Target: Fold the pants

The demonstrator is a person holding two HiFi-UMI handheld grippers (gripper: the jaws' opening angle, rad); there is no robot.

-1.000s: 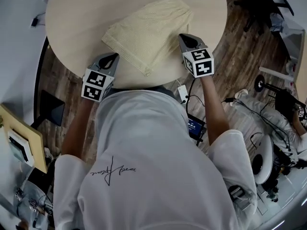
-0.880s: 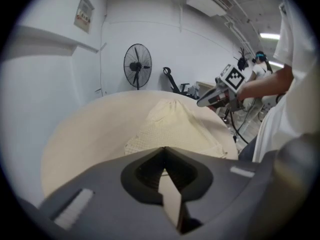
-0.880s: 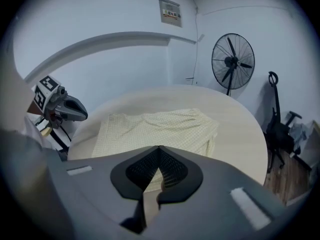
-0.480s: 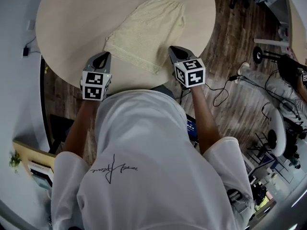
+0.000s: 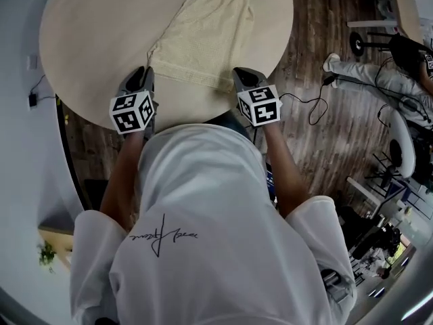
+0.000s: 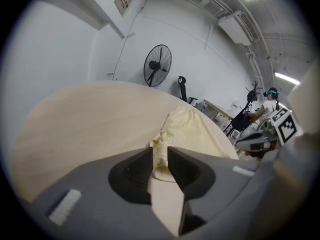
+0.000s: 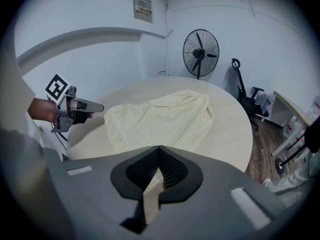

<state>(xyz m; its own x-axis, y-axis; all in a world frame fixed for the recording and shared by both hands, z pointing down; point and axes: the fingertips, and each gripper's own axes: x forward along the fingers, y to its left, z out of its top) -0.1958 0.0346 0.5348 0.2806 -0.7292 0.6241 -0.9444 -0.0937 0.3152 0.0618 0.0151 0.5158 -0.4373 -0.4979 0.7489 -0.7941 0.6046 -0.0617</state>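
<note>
Pale yellow checked pants (image 5: 203, 32) lie folded lengthwise on the round beige table (image 5: 88, 46), waistband at the far side. My left gripper (image 5: 143, 72) is at the near left corner of the hem. Its jaws are opening, and that corner (image 6: 160, 156) lies loose between them. My right gripper (image 5: 241, 74) is at the near right corner, its jaws closed tip to tip on the fabric edge (image 7: 154, 176). The right gripper view shows the pants (image 7: 160, 116) spread ahead and the left gripper (image 7: 80, 106) at the left.
The table's near rim is just below both grippers. Wooden floor (image 5: 325, 59) with cables (image 5: 308, 110) lies to the right, where another person (image 5: 369, 70) sits. A standing fan (image 7: 201, 51) and a scooter (image 7: 237, 79) stand beyond the table.
Both grippers came toward the table's near edge. The pants swung round, so the hem now runs straight between them. The left jaws have spread apart.
</note>
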